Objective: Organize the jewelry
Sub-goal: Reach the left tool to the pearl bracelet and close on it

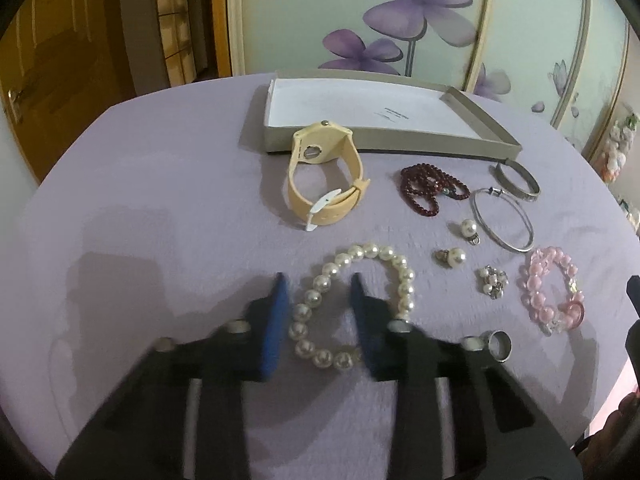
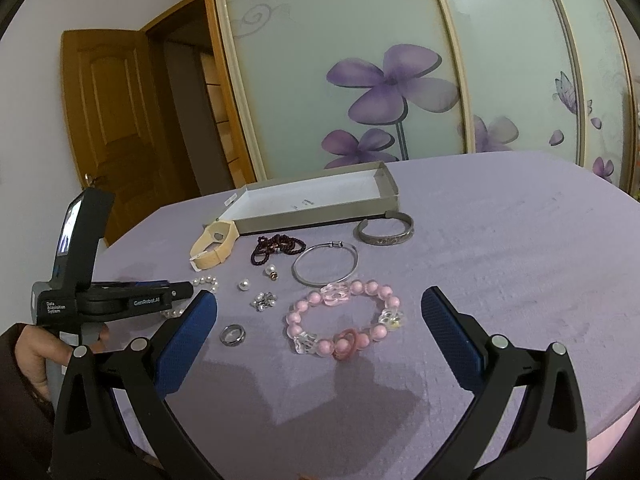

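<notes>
The white pearl bead bracelet [image 1: 352, 304] lies flat near the front edge of the lilac-clothed worktop [image 1: 160, 216], and the left tool [image 1: 318, 292] straddles its left arc, spread, one blue pad [image 1: 276, 328] outside the loop and one inside, gripping nothing. The right tool [image 2: 320, 312] hangs wide apart over the pink bead bracelet [image 2: 344, 320]. Toward the far edge, the cream strap watch [image 1: 324, 172] leans against the shallow grey cardboard box [image 1: 400, 136], with dark red beads [image 1: 430, 188] beside it
</notes>
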